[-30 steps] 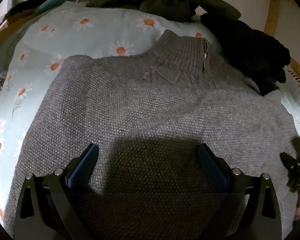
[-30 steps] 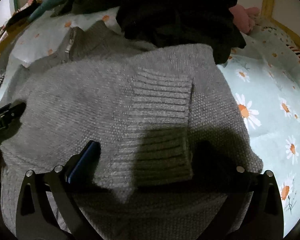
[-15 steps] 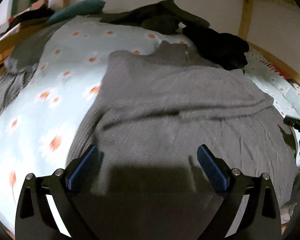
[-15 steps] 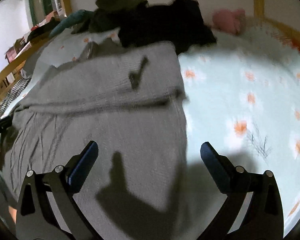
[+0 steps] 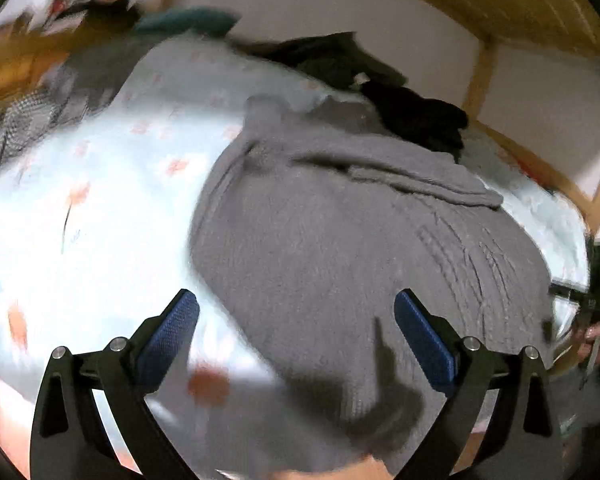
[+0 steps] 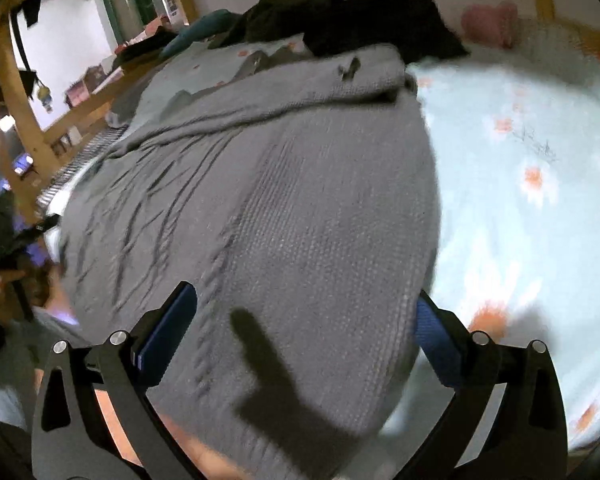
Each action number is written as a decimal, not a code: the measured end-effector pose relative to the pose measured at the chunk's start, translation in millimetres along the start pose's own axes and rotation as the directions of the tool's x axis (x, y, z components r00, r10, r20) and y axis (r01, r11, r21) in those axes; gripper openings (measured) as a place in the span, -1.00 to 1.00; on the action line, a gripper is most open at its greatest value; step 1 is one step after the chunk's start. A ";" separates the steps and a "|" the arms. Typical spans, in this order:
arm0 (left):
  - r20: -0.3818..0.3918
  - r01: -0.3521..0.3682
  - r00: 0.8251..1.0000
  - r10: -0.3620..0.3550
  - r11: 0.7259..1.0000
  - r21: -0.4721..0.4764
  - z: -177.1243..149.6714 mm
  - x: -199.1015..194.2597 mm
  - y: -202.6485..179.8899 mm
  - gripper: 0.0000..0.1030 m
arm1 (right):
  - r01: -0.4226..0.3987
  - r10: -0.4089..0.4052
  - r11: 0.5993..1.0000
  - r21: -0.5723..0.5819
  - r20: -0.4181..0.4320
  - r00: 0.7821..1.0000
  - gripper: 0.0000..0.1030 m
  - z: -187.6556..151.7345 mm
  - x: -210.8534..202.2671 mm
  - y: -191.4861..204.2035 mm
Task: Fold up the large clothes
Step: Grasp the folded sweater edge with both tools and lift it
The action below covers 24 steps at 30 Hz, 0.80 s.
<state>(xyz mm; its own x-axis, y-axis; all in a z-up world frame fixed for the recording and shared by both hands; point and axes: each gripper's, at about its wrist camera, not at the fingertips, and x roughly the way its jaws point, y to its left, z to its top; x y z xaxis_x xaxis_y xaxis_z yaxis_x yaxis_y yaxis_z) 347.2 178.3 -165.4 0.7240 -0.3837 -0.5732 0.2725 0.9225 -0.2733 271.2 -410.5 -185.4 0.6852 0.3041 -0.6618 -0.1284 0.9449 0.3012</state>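
Note:
A large grey knit sweater (image 5: 340, 248) lies spread on a bed with a pale daisy-print sheet (image 5: 84, 232). Its sleeves are folded across the upper body and its hem reaches the near edge. It also shows in the right wrist view (image 6: 284, 208). My left gripper (image 5: 296, 328) is open and empty, above the hem's left corner. My right gripper (image 6: 304, 320) is open and empty, above the hem's right part, its right finger at the sweater's side edge. The right gripper shows at the far right of the left wrist view (image 5: 596, 304).
A heap of dark clothes (image 6: 352, 20) lies at the head of the bed beyond the sweater's collar. A pink soft item (image 6: 488, 24) sits at the far right corner. A wooden bed frame (image 6: 16, 92) runs along the left side. Bare sheet (image 6: 532, 184) lies right of the sweater.
Both grippers have drawn back from over the sweater's chest to its hem at the near edge of the bed. The sleeves now lie folded across the body. Both stay open.

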 end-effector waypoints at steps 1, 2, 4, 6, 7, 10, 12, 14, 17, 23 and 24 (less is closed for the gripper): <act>-0.014 0.039 0.999 -0.040 0.995 -0.087 -9.5 -0.9 10.3 0.88 | -0.048 0.049 0.998 0.043 -0.023 0.999 0.95 -8.7 -0.2 -2.5; -0.023 0.072 0.997 -0.075 0.989 -0.131 -14.8 -0.8 14.9 0.88 | -0.092 0.096 0.992 0.082 -0.047 0.994 0.95 -15.4 2.0 -4.8; -0.058 0.189 0.976 -0.208 0.954 -0.232 -24.0 6.2 18.2 0.88 | -0.192 0.206 0.966 0.171 -0.068 0.976 0.95 -33.5 7.0 -5.2; -0.064 0.291 0.946 -0.317 0.921 -0.260 -26.9 12.6 10.9 0.88 | -0.234 0.244 0.957 0.174 -0.038 0.969 0.95 -43.2 6.0 0.9; -0.078 0.363 0.914 -0.398 0.890 -0.277 -27.6 18.6 3.5 0.88 | -0.304 0.316 0.932 0.199 -0.030 0.948 0.92 -45.9 6.5 3.5; -0.072 0.498 0.834 -0.547 0.803 -0.328 -27.3 25.3 -18.0 0.88 | -0.535 0.533 0.798 0.277 0.090 0.842 0.07 -48.2 -6.9 6.4; -0.040 0.580 0.777 -0.629 0.738 -0.344 -24.7 23.4 -24.6 0.88 | -0.574 0.559 0.769 0.283 0.139 0.817 -0.02 -49.3 -15.1 8.0; -0.081 0.545 0.790 -0.608 0.756 -0.361 -24.8 28.9 -25.8 0.88 | -0.348 0.358 0.892 0.289 0.018 0.933 0.07 -52.5 -3.0 10.6; -0.231 0.352 0.859 -0.458 0.854 -0.385 -42.8 54.5 -18.4 0.88 | -0.231 0.253 0.926 0.298 -0.035 0.967 0.48 -65.9 11.8 4.5; -0.122 0.526 0.748 -0.652 0.695 -0.490 -45.4 56.6 -20.8 0.88 | -0.512 0.537 0.736 0.443 0.078 0.840 -0.59 -68.6 23.5 1.1; -0.095 0.557 0.730 -0.676 0.670 -0.490 -43.0 54.9 -23.1 0.83 | -0.564 0.578 0.702 0.436 0.115 0.808 -0.68 -66.5 20.2 2.3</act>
<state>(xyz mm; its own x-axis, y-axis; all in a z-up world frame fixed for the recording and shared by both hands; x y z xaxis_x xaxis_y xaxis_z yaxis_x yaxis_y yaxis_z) 353.4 134.1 -223.7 0.2843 -0.9082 -0.3070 0.2752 0.3841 -0.8813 237.0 -394.0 -243.7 0.5614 0.7781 -0.2818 -0.1643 0.4385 0.8836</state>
